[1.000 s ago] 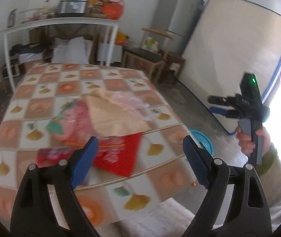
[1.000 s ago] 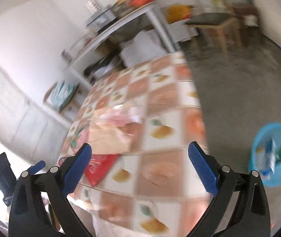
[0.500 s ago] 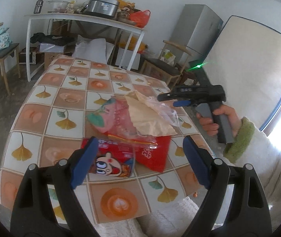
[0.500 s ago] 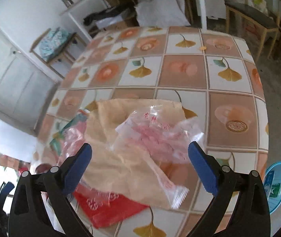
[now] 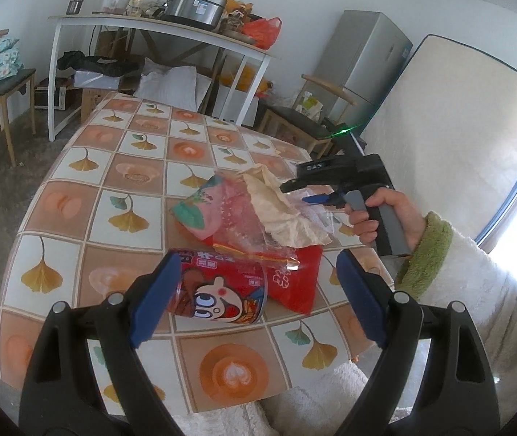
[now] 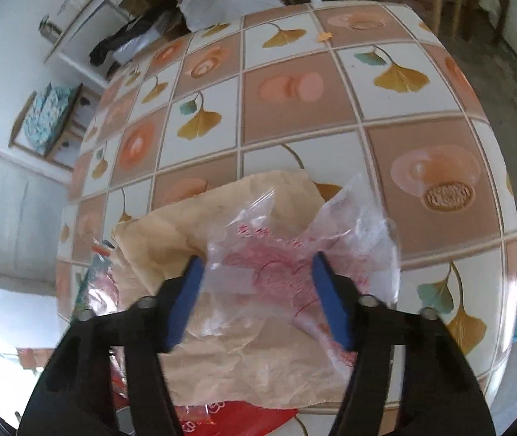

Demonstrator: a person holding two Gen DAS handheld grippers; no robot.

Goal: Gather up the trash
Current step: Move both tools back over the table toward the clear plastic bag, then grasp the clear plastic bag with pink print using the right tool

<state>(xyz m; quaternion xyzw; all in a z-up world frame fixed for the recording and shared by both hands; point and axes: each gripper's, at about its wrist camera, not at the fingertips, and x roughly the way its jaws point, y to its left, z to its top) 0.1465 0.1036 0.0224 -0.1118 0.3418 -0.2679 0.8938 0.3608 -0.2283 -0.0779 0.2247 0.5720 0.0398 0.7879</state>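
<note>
The right gripper (image 6: 258, 294), fingers apart, straddles the crumpled clear plastic wrapper with red print (image 6: 294, 254) lying on brown paper (image 6: 222, 356) on the tiled bench (image 6: 294, 116). Next, I judge: pinch and lift it. The left gripper (image 5: 254, 298) hovers, fingers apart.

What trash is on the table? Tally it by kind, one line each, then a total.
Clear plastic bag with red print: 1
Tan paper bag: 1
Pink and teal snack bag: 1
Red cartoon cup: 1
Red wrapper: 1
Total: 5 pieces that can be told apart in the pile on the table; anything hidden underneath is not counted.
</note>
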